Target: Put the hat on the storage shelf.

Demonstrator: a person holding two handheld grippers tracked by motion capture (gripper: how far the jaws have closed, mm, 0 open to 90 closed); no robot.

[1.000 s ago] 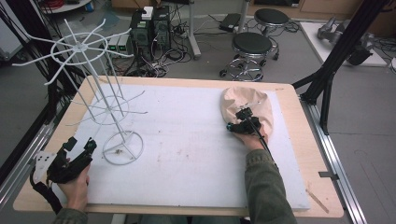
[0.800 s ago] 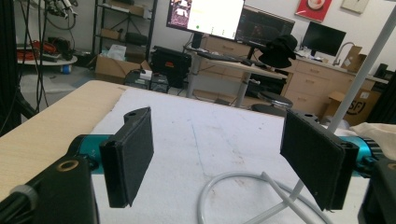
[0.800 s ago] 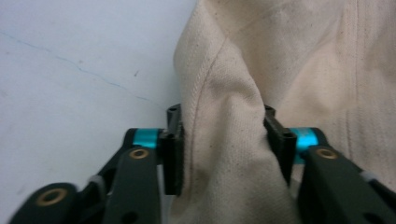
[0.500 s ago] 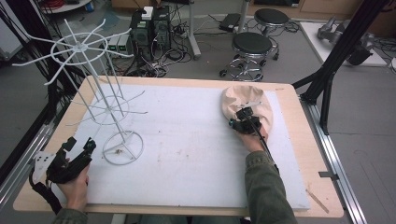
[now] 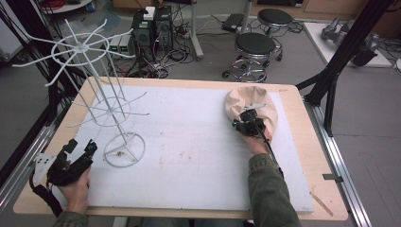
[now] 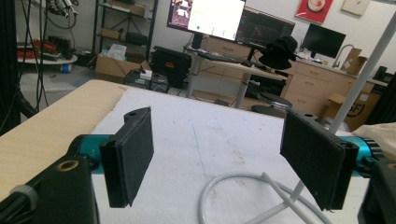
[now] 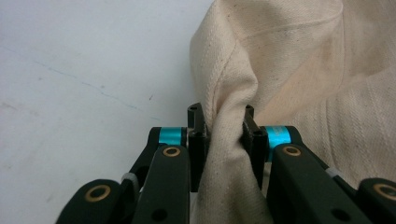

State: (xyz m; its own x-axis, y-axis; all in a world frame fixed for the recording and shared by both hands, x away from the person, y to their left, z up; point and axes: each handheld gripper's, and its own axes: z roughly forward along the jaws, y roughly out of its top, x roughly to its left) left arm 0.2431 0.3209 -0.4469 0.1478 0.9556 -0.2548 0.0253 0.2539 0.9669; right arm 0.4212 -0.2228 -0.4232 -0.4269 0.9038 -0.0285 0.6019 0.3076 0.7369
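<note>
The tabletop (image 5: 189, 156) is covered by a white mat, on which everything is laid out. A white wire rack (image 5: 101, 101) is stood on its ring base just ahead of the left tongs (image 5: 78, 150), probably so that its spokes are within reach for hanging something. The left tongs are held spread wide and empty, the ring base being seen between and beyond the pads (image 6: 130, 154). A cream cloth hat (image 5: 250, 106) is lying at the far right of the mat, directly against the right tongs (image 5: 247, 124). A fold of its fabric (image 7: 229, 140) is pinched between the nearly closed jaws, seemingly so that it can be lifted. The hat is well apart from the left tongs.
</note>
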